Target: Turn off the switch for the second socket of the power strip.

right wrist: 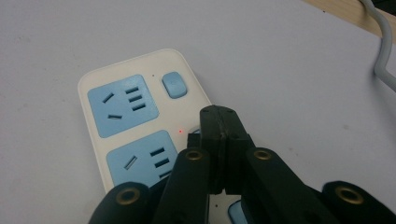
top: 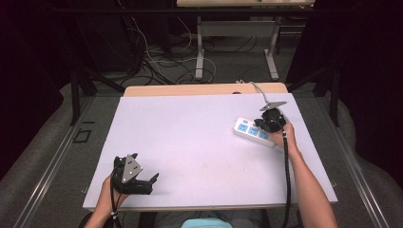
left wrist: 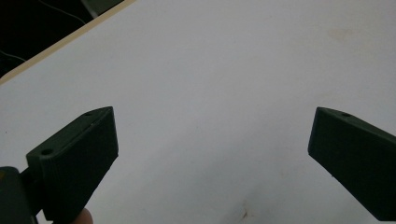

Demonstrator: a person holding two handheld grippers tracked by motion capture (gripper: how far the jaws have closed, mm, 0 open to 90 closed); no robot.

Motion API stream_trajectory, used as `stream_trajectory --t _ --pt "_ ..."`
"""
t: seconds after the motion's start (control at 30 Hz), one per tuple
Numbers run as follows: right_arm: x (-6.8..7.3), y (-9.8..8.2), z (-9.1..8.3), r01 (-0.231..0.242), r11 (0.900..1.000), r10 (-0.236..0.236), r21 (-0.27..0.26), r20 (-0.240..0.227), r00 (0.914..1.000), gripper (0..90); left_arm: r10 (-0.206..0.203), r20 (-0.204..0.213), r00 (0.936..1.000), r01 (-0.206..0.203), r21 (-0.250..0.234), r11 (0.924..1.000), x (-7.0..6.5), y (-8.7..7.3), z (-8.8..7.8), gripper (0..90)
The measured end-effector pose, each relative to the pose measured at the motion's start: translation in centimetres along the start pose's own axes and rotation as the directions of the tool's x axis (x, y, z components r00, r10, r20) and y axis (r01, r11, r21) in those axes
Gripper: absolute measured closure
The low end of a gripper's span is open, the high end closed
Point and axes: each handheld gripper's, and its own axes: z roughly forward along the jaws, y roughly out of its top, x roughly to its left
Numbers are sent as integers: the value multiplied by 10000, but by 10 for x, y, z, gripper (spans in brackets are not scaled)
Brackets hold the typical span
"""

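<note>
Item one: we record a white power strip (top: 254, 132) with pale blue socket faces, lying flat on the white table (top: 199, 137) at about three o'clock in the high view, near the right edge. Its long axis runs slantwise, from ten o'clock towards four o'clock. In the right gripper view we count two blue sockets in full, a blue switch (right wrist: 173, 84) beside the farther one, and a small red light (right wrist: 180, 131) glowing between the rows.

Item two: the right gripper (top: 272, 119), held in the person's right hand (top: 284, 135), stands over the strip. Its jaws are pressed together with nothing between them, and in its own view their joined tip (right wrist: 220, 122) sits over the strip just past the red light, where a second switch lies mostly hidden; we cannot tell whether the tip touches it.

Item three: a grey cable (right wrist: 384, 49) curves off the table at one o'clock in the right gripper view.

Item four: the left gripper (top: 139, 179), in the left hand (top: 113, 192), rests low at seven o'clock in the high view, well apart from the strip. Its jaws stand wide apart over bare table, holding nothing.
</note>
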Motion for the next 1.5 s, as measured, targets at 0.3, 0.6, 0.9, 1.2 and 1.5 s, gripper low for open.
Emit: stream_trajectory --t 0.3,0.6,0.9,1.2,1.5 --pt "0 0 0 -9 10000 9 10 19 10000 900 8 47 10000 -8 51 10000 0 0 0 16" --pt "4 -1 2 104 9999 -106 56 238 9997 900 40 37 10000 -41 62 10000 0 0 0 16" --pt "4 -1 2 113 9999 -113 40 220 9997 900 -12 33 10000 12 38 10000 0 0 0 16" --pt "3 -2 2 -55 10000 55 -31 221 9997 900 -10 34 10000 9 34 10000 -1 0 0 16" --pt "2 -2 1 -24 9999 26 -101 167 9999 900 0 18 10000 1 -23 10000 -1 0 0 16"
